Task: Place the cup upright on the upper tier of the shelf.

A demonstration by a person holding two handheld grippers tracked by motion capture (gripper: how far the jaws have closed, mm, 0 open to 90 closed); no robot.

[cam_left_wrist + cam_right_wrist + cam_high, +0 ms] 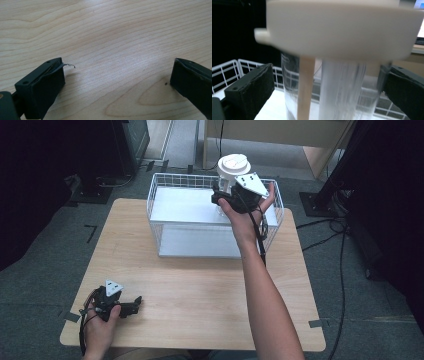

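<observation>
Overhead, a clear jar [227, 187] with a white lid [234, 165] is seen over the wire basket [165, 200] at twelve o'clock on the desk [200, 290]. The right claw [220, 196] is set around it, jaws apart. The left claw [136, 302] is rested at seven o'clock, spread wide and empty.

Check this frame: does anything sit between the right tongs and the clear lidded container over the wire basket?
Nothing visible does. The right tongs already straddle the clear container under its white lid, above the wire basket; whether the jaws touch it is unclear.
</observation>
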